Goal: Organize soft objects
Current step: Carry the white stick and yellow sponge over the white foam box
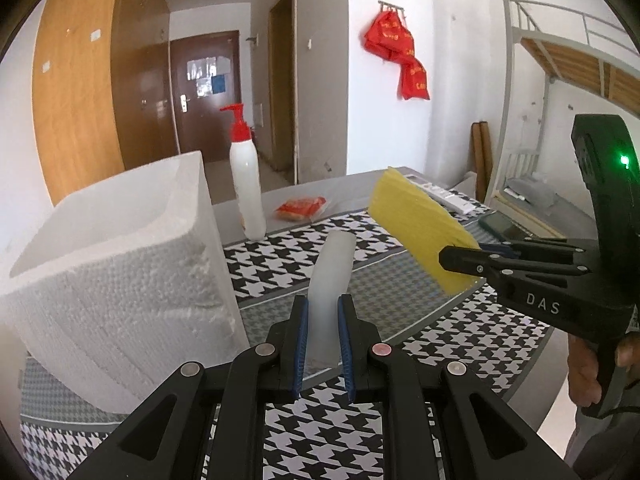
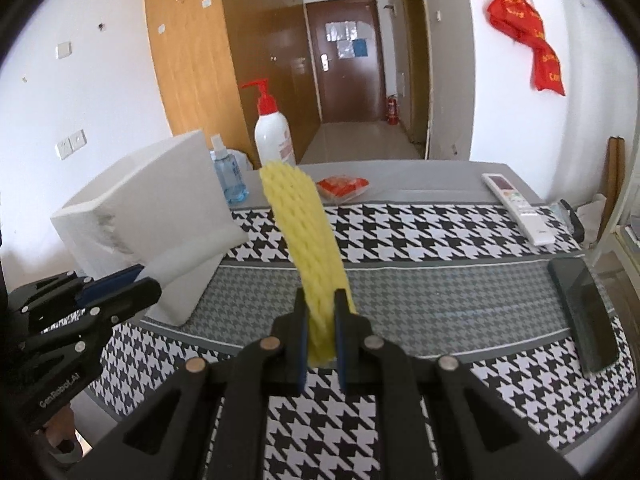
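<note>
My left gripper (image 1: 323, 308) is shut on a white foam sleeve (image 1: 332, 276) and holds it above the houndstooth cloth (image 1: 320, 440). The sleeve also shows in the right wrist view (image 2: 180, 268), next to the white styrofoam box (image 2: 152, 216). My right gripper (image 2: 322, 304) is shut on a yellow foam net sleeve (image 2: 308, 240) that sticks up and forward. In the left wrist view the right gripper (image 1: 460, 260) grips the yellow sleeve (image 1: 416, 224) at the right, above the table. The styrofoam box (image 1: 120, 264) stands open-topped at my left.
A white pump bottle with a red top (image 2: 274, 132), a blue spray bottle (image 2: 228, 176) and a red snack packet (image 2: 342, 186) stand at the table's far side. A white remote (image 2: 520, 208) and a dark phone (image 2: 588, 316) lie at the right. A bunk bed frame (image 1: 560, 60) stands beyond.
</note>
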